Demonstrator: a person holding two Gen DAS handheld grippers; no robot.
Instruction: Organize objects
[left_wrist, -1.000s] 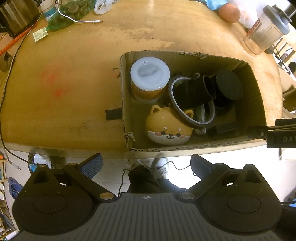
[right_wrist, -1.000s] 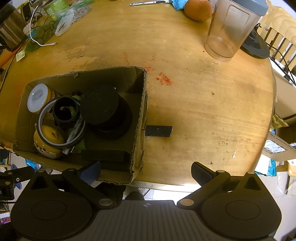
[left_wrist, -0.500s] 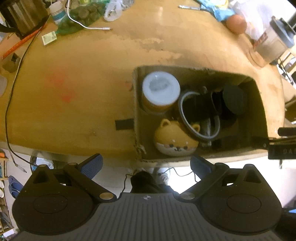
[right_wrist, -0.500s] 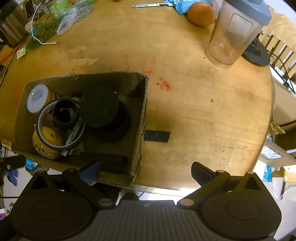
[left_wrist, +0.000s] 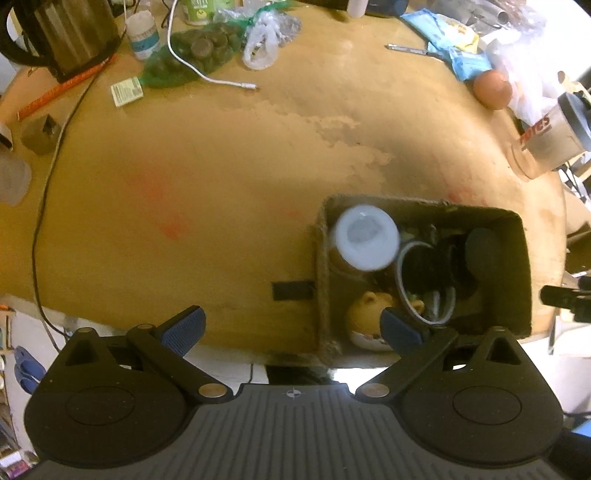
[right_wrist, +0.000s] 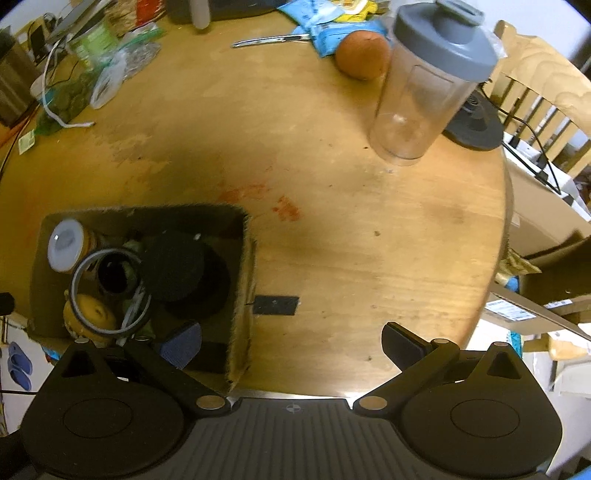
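Hovering above the near edge of the bench (left_wrist: 229, 177), both tools are spread wide and pinch nothing. The left tool (left_wrist: 291, 326) hangs over the bench edge just left of the box (left_wrist: 524, 258), with its right finger overlapping the box's near left corner in that view. The right tool (right_wrist: 291, 343) sits over the box's right wall, its left finger above the inside and its right finger over bare wood.

The box sits at the very edge of the bench, packed with a white-lidded jar (left_wrist: 364, 238), a yellow dog-faced case (left_wrist: 365, 317), a grey ring (right_wrist: 107, 291) and stacked black discs (right_wrist: 177, 266). Loose things remain well apart at the far side: an orange (right_wrist: 362, 53), a clear shaker (right_wrist: 424, 96), a knife (right_wrist: 269, 38), a white cable (left_wrist: 207, 74) and bags.

Risks, as I judge them:
- A nudge against the box wall could push it off the edge, since it has no margin there.
- The piled discs and ring look loosely stacked; adding more could topple or jam them.
- The shaker is tall and smooth, so a low or off-centre pinch could tip it.
- The orange could roll if it is bumped.
- Both views are motion-blurred, so aiming now would be unreliable.
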